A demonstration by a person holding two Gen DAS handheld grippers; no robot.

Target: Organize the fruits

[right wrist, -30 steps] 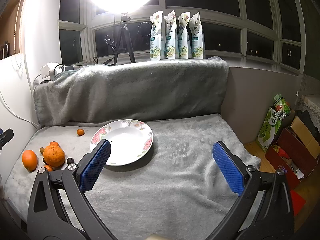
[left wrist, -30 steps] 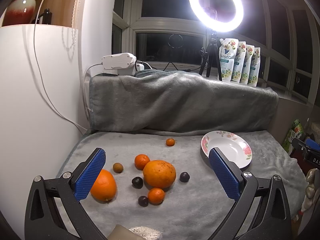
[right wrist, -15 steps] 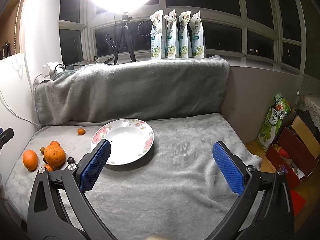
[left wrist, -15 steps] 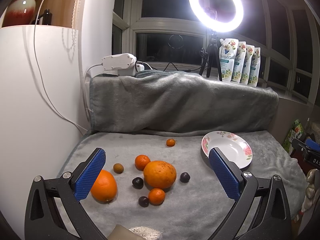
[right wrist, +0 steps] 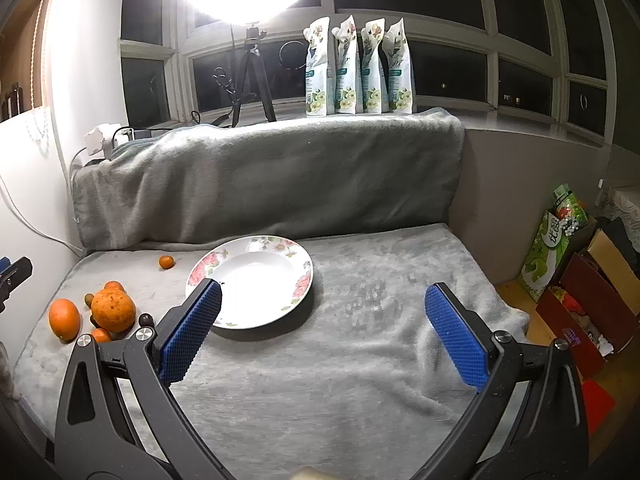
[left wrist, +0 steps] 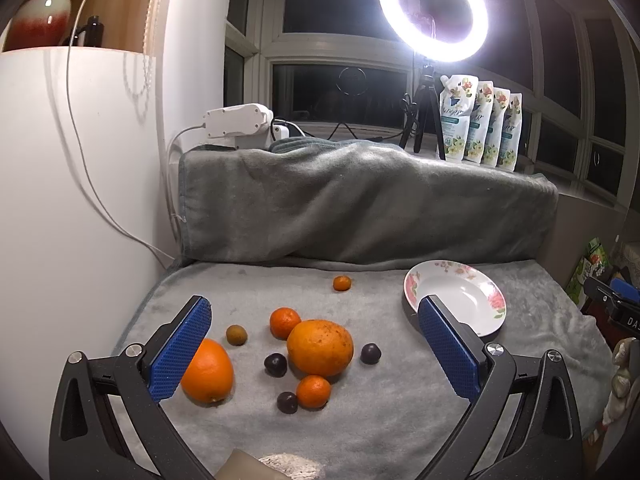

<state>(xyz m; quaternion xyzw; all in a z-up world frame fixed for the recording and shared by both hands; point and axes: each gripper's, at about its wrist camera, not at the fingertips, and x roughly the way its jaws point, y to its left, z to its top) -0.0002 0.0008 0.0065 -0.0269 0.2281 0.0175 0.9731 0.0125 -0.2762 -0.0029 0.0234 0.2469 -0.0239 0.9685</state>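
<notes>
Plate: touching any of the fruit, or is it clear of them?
Apart. In the left wrist view the plate sits alone, with bare grey blanket between its rim and the nearest fruit, the small mandarin and the dark plum.

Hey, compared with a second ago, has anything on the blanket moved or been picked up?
Almost nothing changed. The left tool has crept very slightly, so the fruit sit a touch differently in its view. Neither it nor the right tool has taken hold of anything; both remain open. The big orange, the small fruits and the empty flowered plate lie where they were.
</notes>
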